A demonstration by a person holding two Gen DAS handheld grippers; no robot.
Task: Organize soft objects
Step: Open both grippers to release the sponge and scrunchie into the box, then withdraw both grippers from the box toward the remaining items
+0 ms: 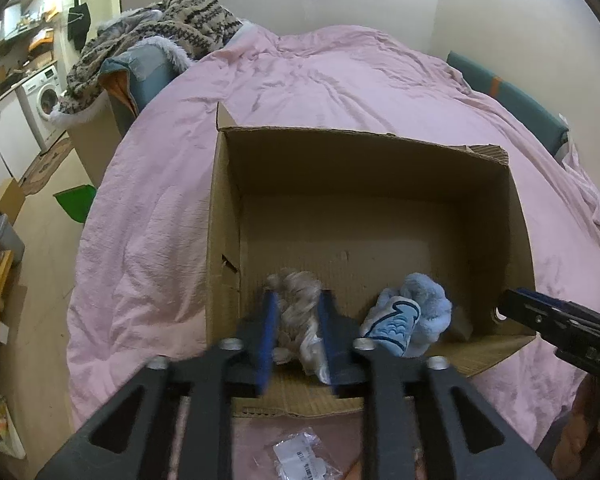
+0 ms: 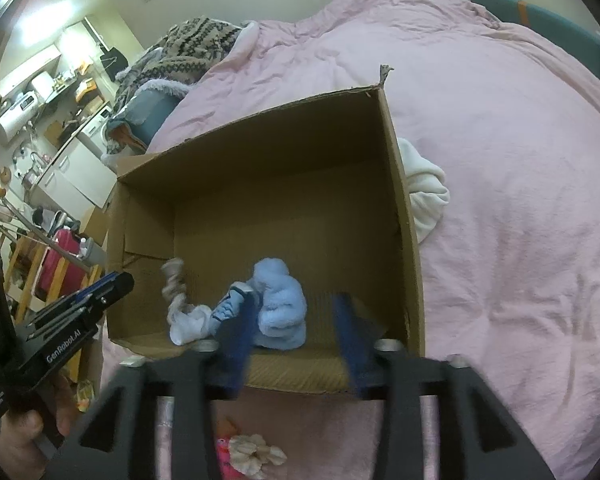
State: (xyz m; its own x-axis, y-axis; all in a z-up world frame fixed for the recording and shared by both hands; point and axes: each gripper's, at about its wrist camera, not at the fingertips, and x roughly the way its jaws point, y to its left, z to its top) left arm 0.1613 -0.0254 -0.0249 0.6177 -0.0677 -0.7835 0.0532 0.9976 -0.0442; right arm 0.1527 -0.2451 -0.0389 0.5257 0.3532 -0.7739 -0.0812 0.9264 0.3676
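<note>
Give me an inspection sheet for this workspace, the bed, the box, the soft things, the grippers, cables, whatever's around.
Surface: pink blanket on a bed, wrinkled.
Job's things: open cardboard box on the blanket; beige-and-white sock and blue fluffy sock lie inside near the front wall.
Clutter: white cloth just outside the box; plastic packet; pink toy.
Grippers: left gripper open, fingers either side of the beige-and-white sock; right gripper open, beside the blue fluffy sock.
Cables: nothing seen.
Surroundings: patterned knit pile, washing machine, green dustpan.

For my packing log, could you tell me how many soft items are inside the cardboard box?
2: a beige-and-white item near the left wall, between the left gripper fingers, and a light-blue plush mid-floor. Others may be hidden below the near wall.
</note>
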